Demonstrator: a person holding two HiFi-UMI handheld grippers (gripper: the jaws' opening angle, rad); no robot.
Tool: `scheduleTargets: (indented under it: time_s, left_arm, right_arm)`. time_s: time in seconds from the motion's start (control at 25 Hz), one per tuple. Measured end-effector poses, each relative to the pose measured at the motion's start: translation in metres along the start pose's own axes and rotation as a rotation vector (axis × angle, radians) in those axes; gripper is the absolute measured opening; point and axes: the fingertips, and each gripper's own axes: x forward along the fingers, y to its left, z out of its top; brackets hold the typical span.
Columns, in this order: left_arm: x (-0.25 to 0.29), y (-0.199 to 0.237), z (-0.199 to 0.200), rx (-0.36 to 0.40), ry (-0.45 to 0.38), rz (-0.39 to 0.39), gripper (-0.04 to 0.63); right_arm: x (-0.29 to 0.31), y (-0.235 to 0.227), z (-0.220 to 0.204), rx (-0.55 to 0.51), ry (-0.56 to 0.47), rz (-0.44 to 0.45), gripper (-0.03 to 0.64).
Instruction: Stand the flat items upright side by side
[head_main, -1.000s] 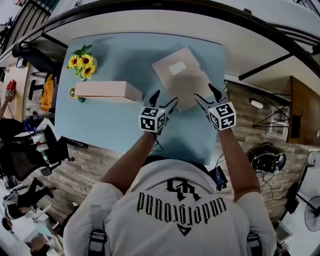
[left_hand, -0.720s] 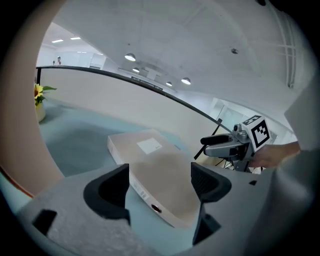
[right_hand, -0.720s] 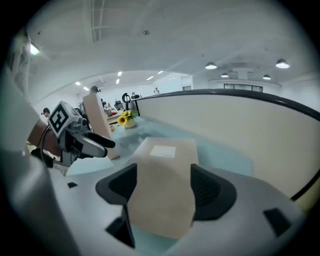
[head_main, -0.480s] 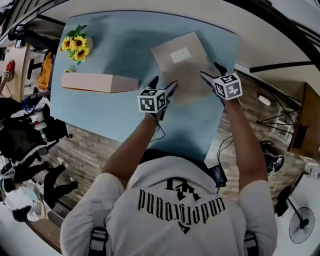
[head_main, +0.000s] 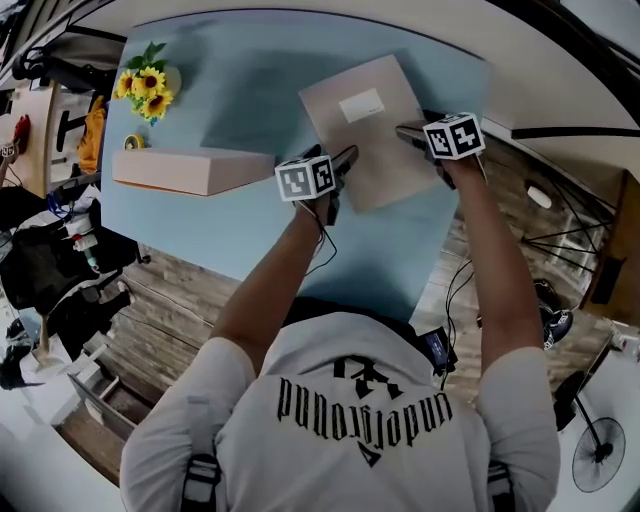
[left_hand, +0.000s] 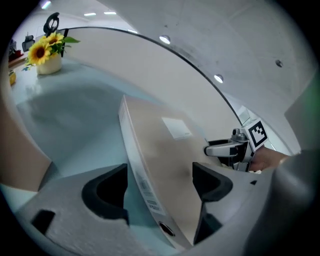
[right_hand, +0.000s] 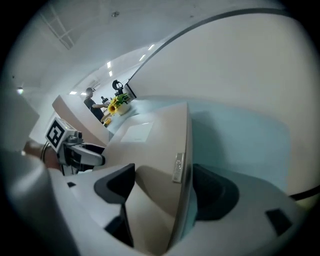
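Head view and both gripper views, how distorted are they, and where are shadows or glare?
Head view: strong fisheye bows the edges of the blue table; a soft shadow lies left of the beige file box. Left gripper view: black corner vignette, the box's edge curves. Right gripper view: same vignette, small ceiling-light glints.

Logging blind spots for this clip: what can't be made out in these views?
- White label on the beige box file: print too small in head view, blurred in gripper views.
- Spine sticker: text blurred, left gripper view.
- Yellow object beside the sunflowers: too small to identify, head view.
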Motion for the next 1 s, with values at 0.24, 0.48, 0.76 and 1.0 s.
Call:
scheduleTargets:
  time_s: [0.24,0.48,0.76,1.0]
  left_arm:
    - [0.011,-0.005,-0.006,-0.015,0.037,-0.006,0.393]
    - [0.001,-0.01,-0.008,0.034,0.061,-0.016,0.379]
    - [-0.032,-0.033,-0.018,0.159,0.064,-0.058,0.379]
    - [-0.068,-0.06,-0.021,0.308,0.036,-0.124,0.377]
  right_arm:
    - [0.006,0.003,-0.001,-0.002,0.015,0.026,0.345]
    - [-0.011,0.016,-0.008,0.008,-0.01,-0.03,0.324]
    - [-0.057,0.05,-0.029,0.007,-0.088,-0.149,0.322]
    - [-0.112,0.091,-0.04,-0.007,-0.213,-0.315,0.322]
